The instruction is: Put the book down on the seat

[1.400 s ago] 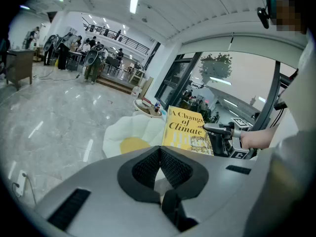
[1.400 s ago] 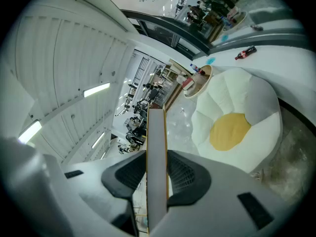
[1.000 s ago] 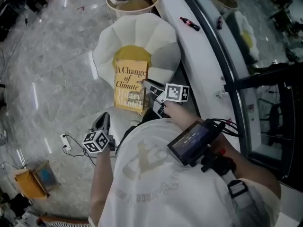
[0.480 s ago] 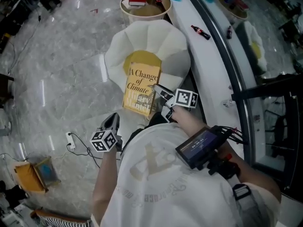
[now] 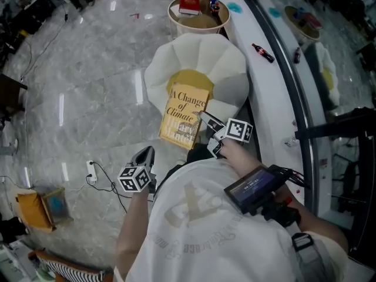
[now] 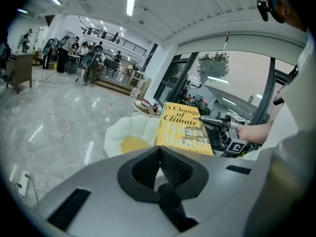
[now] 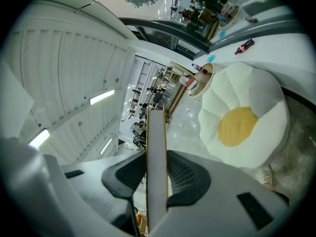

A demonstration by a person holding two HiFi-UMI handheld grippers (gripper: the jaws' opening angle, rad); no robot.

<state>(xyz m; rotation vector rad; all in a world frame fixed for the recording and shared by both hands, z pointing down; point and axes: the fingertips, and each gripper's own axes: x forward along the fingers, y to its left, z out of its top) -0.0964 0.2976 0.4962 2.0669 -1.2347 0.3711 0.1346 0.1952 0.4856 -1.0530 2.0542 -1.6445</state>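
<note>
A yellow book [image 5: 185, 116] titled "A Change of Climate" hangs over the front of the seat, a white flower-shaped cushion chair [image 5: 194, 60] with a yellow centre [image 5: 195, 81]. My right gripper [image 5: 207, 121] is shut on the book's right edge; the right gripper view shows the page edge [image 7: 156, 162] clamped between both jaws, with the seat [image 7: 244, 117] off to the right. The left gripper [image 5: 144, 156] hangs lower left over the floor, jaws together and holding nothing. From the left gripper view, the book [image 6: 183, 129] faces the camera above the seat [image 6: 131, 135].
A round side table [image 5: 198, 13] with a red book and a small bottle stands behind the seat. A white curved counter [image 5: 267, 75] with a bottle runs along the right. A power strip with cable [image 5: 91, 172] and a yellow box [image 5: 35, 209] lie on the marble floor at left.
The head camera has shifted, so seat and book sit lower and further right in view. The right gripper keeps its grip on the book; the left stays shut.
</note>
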